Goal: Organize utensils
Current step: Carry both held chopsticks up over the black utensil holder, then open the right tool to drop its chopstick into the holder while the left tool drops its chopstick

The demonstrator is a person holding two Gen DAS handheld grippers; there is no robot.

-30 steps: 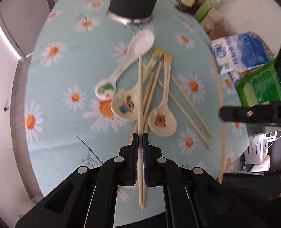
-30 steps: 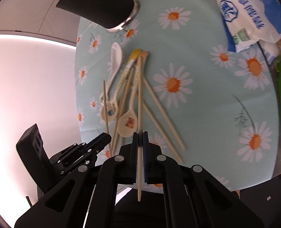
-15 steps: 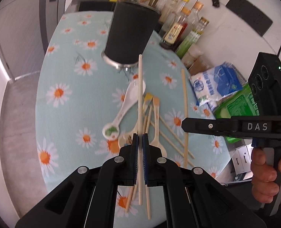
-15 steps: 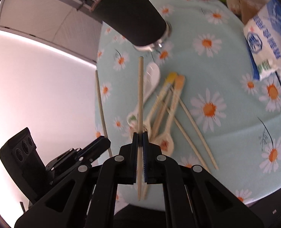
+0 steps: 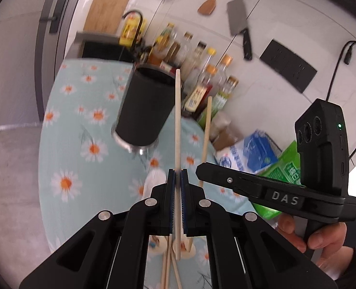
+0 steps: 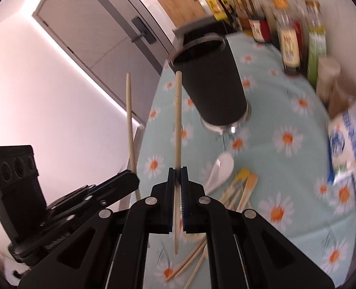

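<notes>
My left gripper (image 5: 177, 175) is shut on a pale wooden chopstick (image 5: 177, 120) that points up past the rim of the black cylindrical holder (image 5: 144, 106). The right gripper (image 5: 202, 169) reaches in from the right with its own chopstick (image 5: 206, 130). In the right wrist view my right gripper (image 6: 177, 174) is shut on that chopstick (image 6: 178, 120), just left of the holder (image 6: 214, 84). The left gripper (image 6: 132, 180) and its chopstick (image 6: 130, 120) sit further left. A white spoon (image 6: 222, 168), two spoon handles (image 6: 246, 180) and loose chopsticks (image 6: 190, 260) lie on the daisy tablecloth (image 6: 286, 192).
Sauce bottles (image 5: 202, 79) line the wall behind the holder. A blue and white bag (image 5: 247, 154) and a green packet (image 5: 283, 168) lie at the table's right. A cleaver (image 5: 240, 29) and wooden spatula (image 5: 211, 0) hang above. A person's hand (image 5: 317, 238) grips the right handle.
Both grippers have risen off the table and tipped upward, each carrying its chopstick. The views now take in the holder's rim and the back wall instead of the utensil pile.
</notes>
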